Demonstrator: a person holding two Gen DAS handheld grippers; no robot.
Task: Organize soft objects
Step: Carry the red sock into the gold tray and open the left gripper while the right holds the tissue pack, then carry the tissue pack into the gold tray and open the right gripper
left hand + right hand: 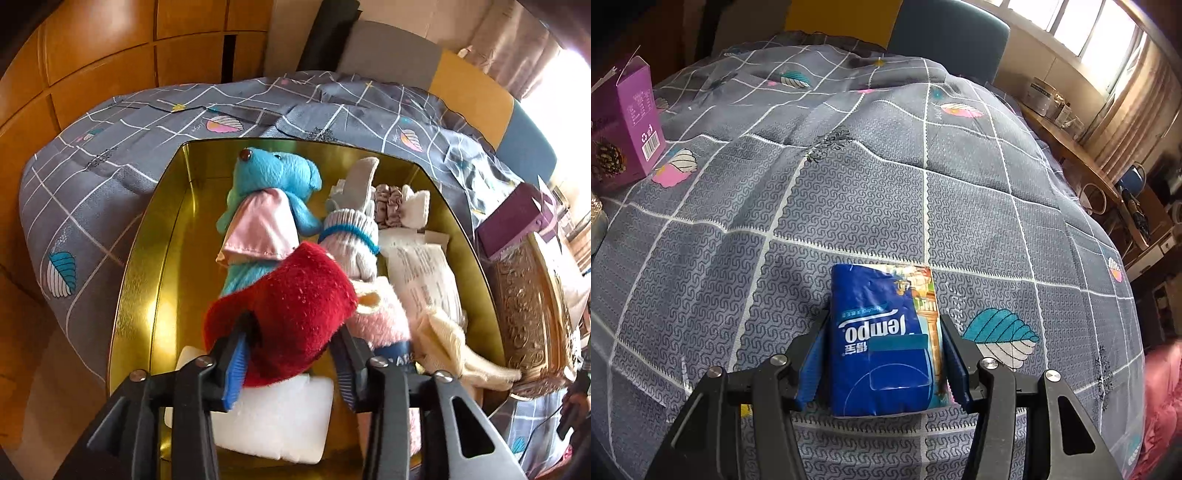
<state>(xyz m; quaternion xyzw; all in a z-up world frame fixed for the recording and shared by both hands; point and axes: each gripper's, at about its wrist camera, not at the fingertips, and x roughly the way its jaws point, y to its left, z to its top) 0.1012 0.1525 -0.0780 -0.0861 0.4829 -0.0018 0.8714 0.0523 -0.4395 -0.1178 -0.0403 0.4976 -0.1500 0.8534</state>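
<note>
In the left wrist view a gold tin box (147,258) holds a blue plush toy (273,177) with a pink cape, rolled socks (351,229), a pink fluffy piece (384,317), a cream knit piece (454,339) and a white foam block (280,417). A red fleece cloth (291,314) lies over the block and the plush, between the fingers of my left gripper (291,369), which stands open. In the right wrist view my right gripper (884,365) is shut on a blue tissue pack (882,343) that rests on the grey checked bedspread (849,184).
The tin sits on the same bedspread (92,192). An ornate gold box (524,306) and a purple carton (513,218) stand to its right; the purple carton (624,122) shows at far left in the right wrist view. Wooden cabinets stand behind, a window and shelf at right.
</note>
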